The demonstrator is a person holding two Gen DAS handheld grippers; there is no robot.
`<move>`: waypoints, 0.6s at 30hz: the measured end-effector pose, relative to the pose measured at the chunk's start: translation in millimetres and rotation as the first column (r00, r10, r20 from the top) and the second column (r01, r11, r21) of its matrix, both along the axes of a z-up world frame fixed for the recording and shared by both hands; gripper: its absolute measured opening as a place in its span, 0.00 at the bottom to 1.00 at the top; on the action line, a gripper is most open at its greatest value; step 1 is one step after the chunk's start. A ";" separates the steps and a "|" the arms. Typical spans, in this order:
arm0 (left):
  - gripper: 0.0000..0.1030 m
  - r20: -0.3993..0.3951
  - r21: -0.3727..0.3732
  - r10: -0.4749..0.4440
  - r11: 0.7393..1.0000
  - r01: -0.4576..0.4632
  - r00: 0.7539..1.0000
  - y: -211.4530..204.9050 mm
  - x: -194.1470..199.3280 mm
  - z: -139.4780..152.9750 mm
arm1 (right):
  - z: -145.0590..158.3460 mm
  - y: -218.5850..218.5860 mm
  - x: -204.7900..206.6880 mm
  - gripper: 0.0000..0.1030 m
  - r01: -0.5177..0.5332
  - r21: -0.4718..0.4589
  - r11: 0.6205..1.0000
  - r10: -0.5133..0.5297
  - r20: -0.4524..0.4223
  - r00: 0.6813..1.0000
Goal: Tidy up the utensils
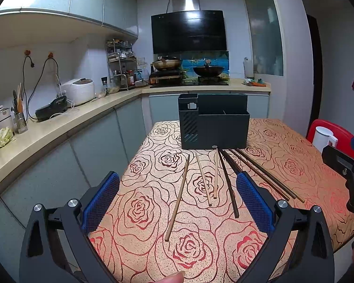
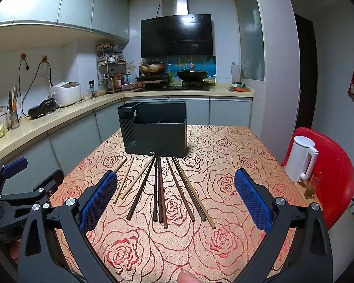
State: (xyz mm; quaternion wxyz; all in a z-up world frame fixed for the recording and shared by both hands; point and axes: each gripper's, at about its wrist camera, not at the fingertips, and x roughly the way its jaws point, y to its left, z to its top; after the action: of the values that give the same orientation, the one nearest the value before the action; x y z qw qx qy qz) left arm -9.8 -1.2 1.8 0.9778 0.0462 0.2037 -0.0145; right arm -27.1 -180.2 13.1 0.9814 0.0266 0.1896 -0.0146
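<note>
Hovering above the near end of the table [image 1: 295, 141], the left gripper [image 1: 178, 197] has its blue-padded fingers spread wide apart with nothing between them, and a fingertip [image 1: 174, 277] shows at the bottom edge of its view. To the far left runs a kitchen counter [image 1: 66, 125] carrying a white rice cooker [image 1: 79, 90]. On the rose-patterned tablecloth, the light wooden chopsticks [image 1: 178, 198] lie loose toward the left, and the dark chopsticks [image 2: 159, 191] fan out just to their right, all with their far tips close to the front of the dark utensil holder [image 2: 159, 132], which stands upright at the table's far middle. None of the sticks is in the holder as far as the views show. The right gripper [image 2: 175, 197] also hangs over the table with its jaws fully parted and empty, the dark sticks lying on the cloth below the gap. Further right, a white kettle [image 2: 301, 158] stands on a red chair [image 2: 337, 172] beside the table
</note>
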 end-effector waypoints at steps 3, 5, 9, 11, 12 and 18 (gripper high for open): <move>0.93 0.000 0.000 0.000 1.000 0.000 1.000 0.0 -0.1 -0.1 | -0.1 1.5 0.5 0.94 -0.001 -0.002 1.000 0.001 0.000 1.000; 0.93 0.000 0.000 0.000 1.000 0.000 1.000 0.0 -0.1 -0.1 | -0.4 1.9 0.4 0.94 -0.001 -0.003 1.000 0.001 -0.001 1.000; 0.93 0.000 0.000 -0.001 1.000 0.001 1.000 0.0 0.0 -0.1 | -0.6 2.1 0.1 0.94 -0.001 -0.002 1.000 0.001 0.000 1.000; 0.93 0.000 0.000 -0.001 1.000 0.001 1.000 0.0 0.0 -0.1 | -0.5 1.9 0.3 0.94 -0.002 -0.003 1.000 0.002 0.000 1.000; 0.93 0.000 0.000 0.000 1.000 0.000 1.000 0.1 0.2 -0.1 | -0.5 2.0 0.2 0.94 -0.001 -0.003 1.000 0.001 0.000 1.000; 0.93 0.000 0.000 -0.001 1.000 0.001 1.000 0.1 -0.1 -0.2 | -0.6 2.2 0.2 0.94 -0.001 -0.003 1.000 0.001 0.000 1.000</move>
State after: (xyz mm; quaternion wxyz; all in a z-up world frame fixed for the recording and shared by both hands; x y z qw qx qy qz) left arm -9.8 -1.1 1.6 0.9778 0.0464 0.2037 -0.0148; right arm -26.9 -178.0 12.5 0.9814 0.0251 0.1896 -0.0143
